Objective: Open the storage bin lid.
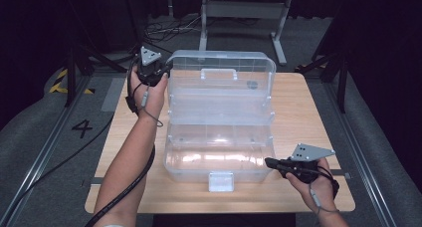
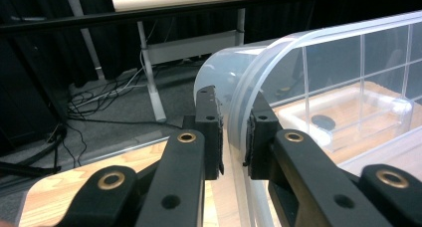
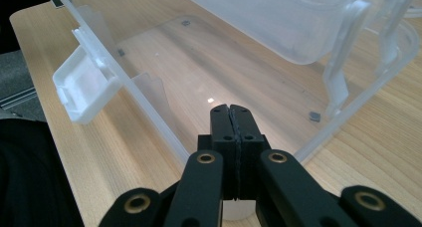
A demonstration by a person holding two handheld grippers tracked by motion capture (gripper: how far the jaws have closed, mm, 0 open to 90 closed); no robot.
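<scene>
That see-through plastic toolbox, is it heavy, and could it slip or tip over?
Probably light: the clear plastic toolbox looks thin-walled and empty. Its lid stands open, so pushing it back might tip the box. The smooth rim between the left gripper jaws could slip.

The table (image 1: pixel 308 112) is bright and the room around it is very dark. Light comes from above and makes white shiny spots on the clear box (image 1: pixel 219 160). The high view is a bit soft and grainy. In both gripper views, the black jaws up close look a little blurry.
</scene>
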